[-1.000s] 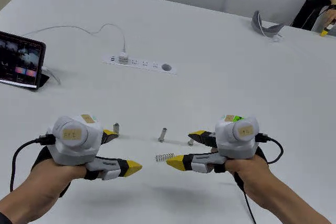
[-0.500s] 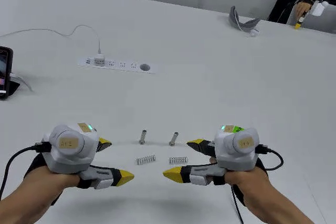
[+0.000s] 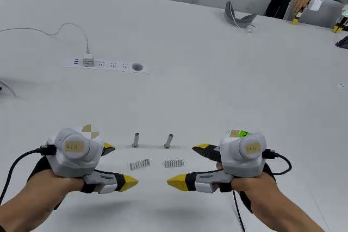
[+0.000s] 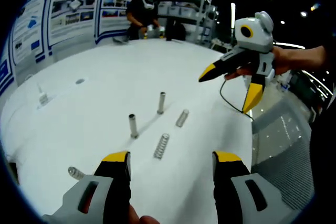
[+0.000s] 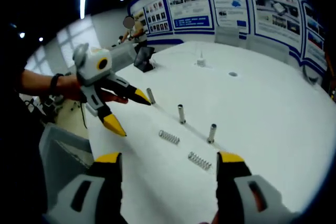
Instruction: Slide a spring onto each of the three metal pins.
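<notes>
1. Left gripper (image 3: 120,164): jaws spread wide, nothing between them, tips just above the table (image 3: 217,91). Pointed inward toward the work.
2. Right gripper (image 3: 186,164): likewise spread wide and empty, pointed inward, facing the other across the parts.
3. Between the two grippers, flat on the table: left spring (image 3: 140,164) and right spring (image 3: 174,163), side by side, a little apart. Both loose, touching neither a pin nor a jaw. Two springs counted.
4. Just beyond the springs: left pin (image 3: 135,140) and right pin (image 3: 169,141), both upright and bare, each nearly in line with a spring.
5. Third pin (image 5: 150,96), in the right gripper view: close beside the left gripper's upper tip, bare as well. Upright, as far as can be judged.
6. Farther back: power strip (image 3: 103,64) with a plugged cable, well apart from the work.
7. Assessment: no spring fitted to any pin. Task at its start; all three fittings outstanding, beginning with a pick-up of either spring.
</notes>
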The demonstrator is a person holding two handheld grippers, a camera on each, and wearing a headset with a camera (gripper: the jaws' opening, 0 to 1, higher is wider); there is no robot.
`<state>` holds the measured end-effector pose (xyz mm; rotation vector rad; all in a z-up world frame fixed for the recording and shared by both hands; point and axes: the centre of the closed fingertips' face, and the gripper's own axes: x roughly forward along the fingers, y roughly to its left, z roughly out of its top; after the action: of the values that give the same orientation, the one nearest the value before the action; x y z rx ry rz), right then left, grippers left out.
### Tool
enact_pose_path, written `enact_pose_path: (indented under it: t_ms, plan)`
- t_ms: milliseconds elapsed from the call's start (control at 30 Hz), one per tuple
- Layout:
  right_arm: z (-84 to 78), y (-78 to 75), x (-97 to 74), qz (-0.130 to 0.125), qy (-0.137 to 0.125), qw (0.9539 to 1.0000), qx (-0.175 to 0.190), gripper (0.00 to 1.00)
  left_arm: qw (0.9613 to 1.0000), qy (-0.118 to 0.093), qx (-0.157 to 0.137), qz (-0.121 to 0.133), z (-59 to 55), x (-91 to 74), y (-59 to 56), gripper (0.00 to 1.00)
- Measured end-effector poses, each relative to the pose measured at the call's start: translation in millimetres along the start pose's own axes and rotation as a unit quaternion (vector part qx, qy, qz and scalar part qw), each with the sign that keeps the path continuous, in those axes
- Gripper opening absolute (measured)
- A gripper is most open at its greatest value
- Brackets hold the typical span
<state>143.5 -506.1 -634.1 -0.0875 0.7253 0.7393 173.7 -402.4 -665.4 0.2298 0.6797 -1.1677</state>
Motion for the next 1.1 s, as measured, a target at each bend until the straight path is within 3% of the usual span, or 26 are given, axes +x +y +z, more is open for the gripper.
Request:
enact_pose_path:
  t_ms: [267,500,700,1100]
  plan:
    - [-7.3,3.5,-4.6,0.002,0.011,0.9999,-0.007,0.77,0.9998,0.014,0.014,-0.003,-3.2,12.5,2.1,0.62]
    - [-15.7,8.5,-10.3,0.005,0.02,0.9997,-0.01,0.77,0.9992,0.033,0.022,0.003,-12.5,24.9,8.1,0.57]
    - [-19.5,10.9,-14.9,0.004,0.021,0.9997,-0.007,0.77,0.9993,0.036,0.006,0.008,-18.6,36.1,13.3,0.53]
    - [-27.9,12.3,-24.2,-0.001,0.025,0.9997,-0.001,0.77,0.9992,0.04,-0.004,0.004,-25.5,54.4,12.5,0.44]
